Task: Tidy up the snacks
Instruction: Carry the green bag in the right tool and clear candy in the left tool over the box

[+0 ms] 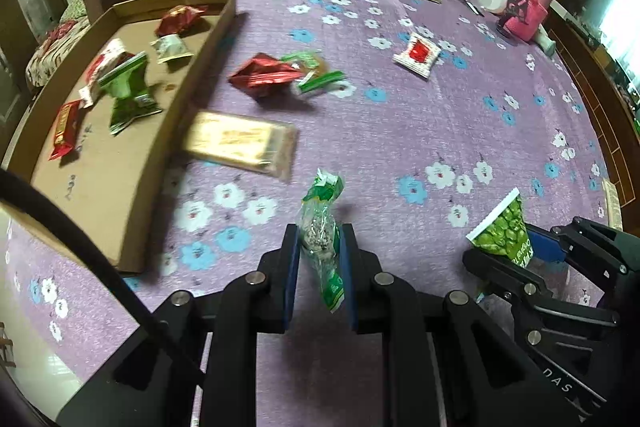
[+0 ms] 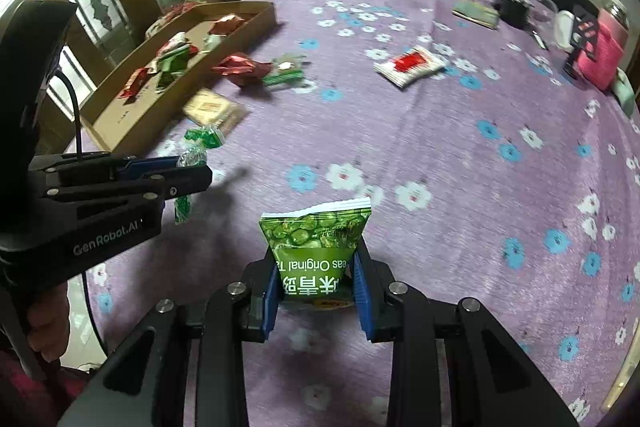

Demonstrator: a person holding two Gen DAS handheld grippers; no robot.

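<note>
Open room: bare purple flowered cloth (image 1: 400, 131) ahead, centre and right.
Obstacles: tan flat wrapped bar (image 1: 240, 143) touching the brown cardboard tray's wall (image 1: 200, 67); red foil packet (image 1: 262, 75) near it.

A cardboard tray (image 1: 208, 39) of snack packets sits upper left on the bed (image 1: 400, 131); a wafer pack (image 1: 244, 143) lies beside it, a sachet (image 1: 416, 55) toward upper right.

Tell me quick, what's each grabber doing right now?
Left gripper: shut on the clear green-ended snack packet.
Right gripper: shut on the green pea snack bag.
</note>
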